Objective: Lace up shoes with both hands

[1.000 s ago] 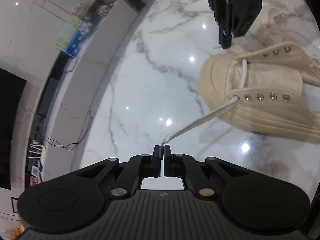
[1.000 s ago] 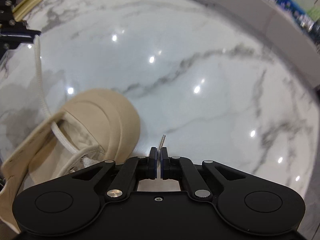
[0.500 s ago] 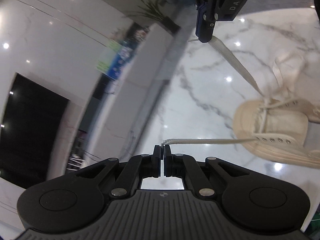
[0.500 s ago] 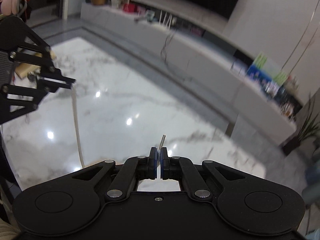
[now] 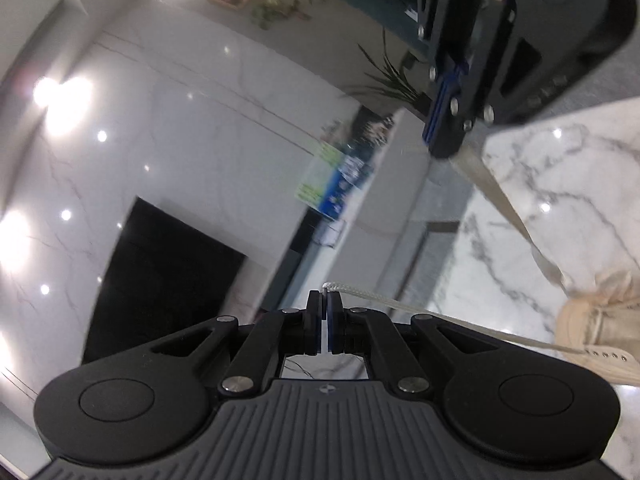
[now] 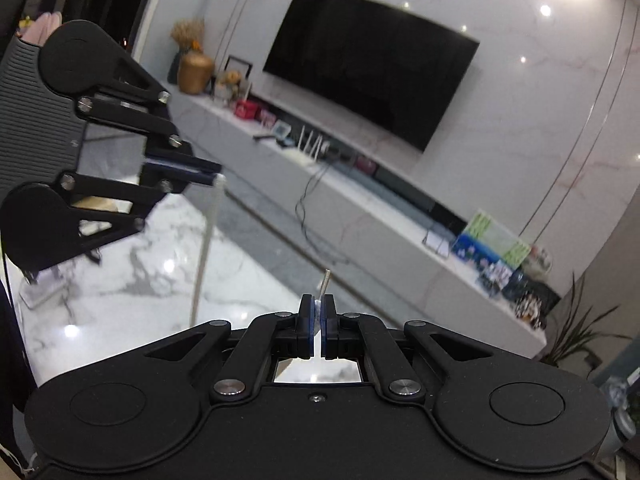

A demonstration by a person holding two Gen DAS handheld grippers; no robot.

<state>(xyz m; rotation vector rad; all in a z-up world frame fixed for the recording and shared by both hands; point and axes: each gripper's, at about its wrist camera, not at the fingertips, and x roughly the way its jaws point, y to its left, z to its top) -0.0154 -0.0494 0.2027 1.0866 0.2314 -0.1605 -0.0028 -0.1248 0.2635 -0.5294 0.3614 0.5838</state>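
Two lace ends held taut above the shoe
Each lace end (image 5: 360, 294) is pinched in a closed tool: left tool (image 5: 324, 304), right tool (image 6: 318, 312); even tension should be kept over the shoe (image 5: 596, 336) on the table (image 5: 560, 184).

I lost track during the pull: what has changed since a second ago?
Both claws rose away from the shoe, drawing the lace up taut; the shoe now looks smaller and lower in the left view. Unchanged: left claw and right claw stay shut on the lace ends.
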